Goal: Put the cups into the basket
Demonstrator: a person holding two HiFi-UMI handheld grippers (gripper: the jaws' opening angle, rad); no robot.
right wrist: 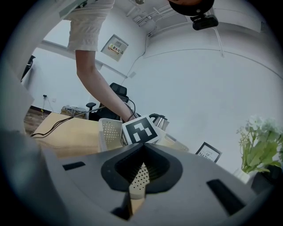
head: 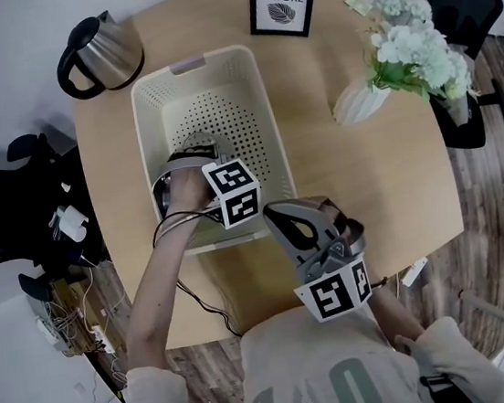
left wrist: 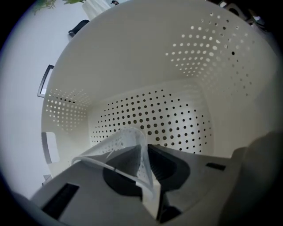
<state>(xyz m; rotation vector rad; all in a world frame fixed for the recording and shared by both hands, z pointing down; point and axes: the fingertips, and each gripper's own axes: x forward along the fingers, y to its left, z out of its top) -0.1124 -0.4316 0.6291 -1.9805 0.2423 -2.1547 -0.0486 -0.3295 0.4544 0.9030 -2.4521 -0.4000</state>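
A cream perforated basket (head: 143,127) stands on the wooden table. My left gripper (head: 192,153) points steeply down inside it, its marker cube above the basket's near end. In the left gripper view a clear plastic cup (left wrist: 119,143) hangs tilted over the basket floor (left wrist: 168,114). One jaw of the left gripper (left wrist: 146,149) sits inside the cup and the other outside, pinching its wall. My right gripper (head: 272,212) hovers just outside the basket's near right corner, shut with nothing in it; the right gripper view shows its tips (right wrist: 142,148) meeting in front of the basket (right wrist: 109,132).
A steel kettle (head: 108,49) stands at the table's far left corner and a framed print (head: 282,0) at the far edge. A white vase of flowers (head: 358,99) is at the right. Black office chairs flank the table, and a cable (head: 200,299) trails off the near edge.
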